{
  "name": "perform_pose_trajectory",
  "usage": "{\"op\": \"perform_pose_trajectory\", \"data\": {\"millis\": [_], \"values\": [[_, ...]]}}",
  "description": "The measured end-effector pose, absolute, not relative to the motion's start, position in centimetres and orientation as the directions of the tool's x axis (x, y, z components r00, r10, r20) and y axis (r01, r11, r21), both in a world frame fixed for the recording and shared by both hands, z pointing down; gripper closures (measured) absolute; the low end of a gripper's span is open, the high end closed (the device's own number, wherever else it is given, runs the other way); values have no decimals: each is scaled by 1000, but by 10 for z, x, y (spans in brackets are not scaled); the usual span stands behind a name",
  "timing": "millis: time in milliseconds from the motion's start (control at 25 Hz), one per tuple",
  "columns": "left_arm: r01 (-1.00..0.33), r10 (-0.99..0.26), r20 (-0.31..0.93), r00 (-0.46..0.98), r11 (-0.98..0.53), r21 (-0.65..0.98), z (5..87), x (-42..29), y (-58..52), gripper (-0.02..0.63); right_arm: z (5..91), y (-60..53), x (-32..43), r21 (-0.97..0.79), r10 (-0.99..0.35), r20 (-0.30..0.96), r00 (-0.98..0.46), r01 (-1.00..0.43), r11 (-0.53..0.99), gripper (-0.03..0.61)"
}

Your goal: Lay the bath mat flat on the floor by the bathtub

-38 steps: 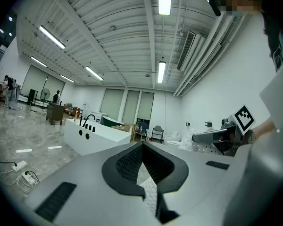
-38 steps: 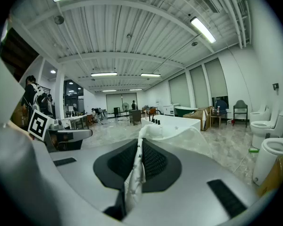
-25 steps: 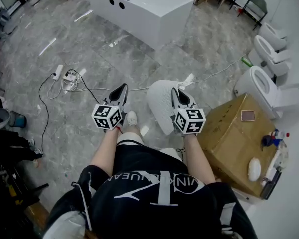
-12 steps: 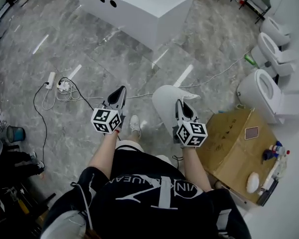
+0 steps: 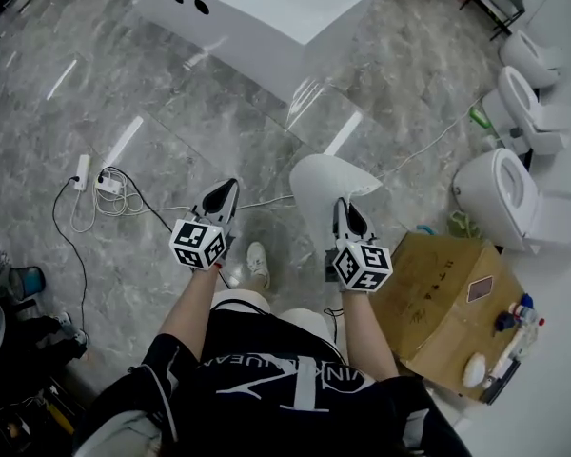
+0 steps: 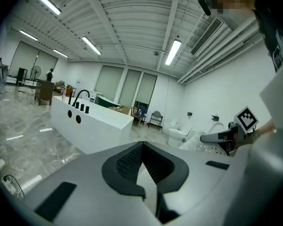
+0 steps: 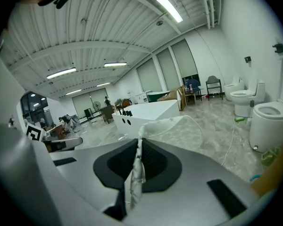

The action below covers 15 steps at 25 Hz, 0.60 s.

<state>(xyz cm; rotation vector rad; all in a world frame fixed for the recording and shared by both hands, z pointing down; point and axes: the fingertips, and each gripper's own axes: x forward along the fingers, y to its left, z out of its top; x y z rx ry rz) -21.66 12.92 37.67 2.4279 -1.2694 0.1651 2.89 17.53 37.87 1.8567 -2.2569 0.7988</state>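
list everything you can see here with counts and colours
bathtub: one, white, top centre
bath mat: one, white, hanging above the floor, centre
toilets: three, white, along the right edge
cardboard box: one, brown, lower right, small items on top
power strip: one, white, on the floor at left among cables
floor: grey marble tiles
shoe: one, white, between the grippers
left gripper: one, grey, jaws shut, empty
right gripper: one, grey, shut on the bath mat's edge
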Motion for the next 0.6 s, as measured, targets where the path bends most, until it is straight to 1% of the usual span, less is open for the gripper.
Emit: {"op": "perform_pose_trajectory", "data": {"millis": [200,400,600], "values": [[-798,-759,265,595,-517,311,403,-229,77,600,413,109,5,-367,-882,406,-240,-927,83,545],[-807,-770,267,580,-497,319,444,-244,46,600,462,46,-44,-384,-858,413,-305,-913,139,545],[-830,-779,304,549,-464,309,489,-258,24,600,503,-17,-102,-464,-845,359,-395,-862,206,545]]}}
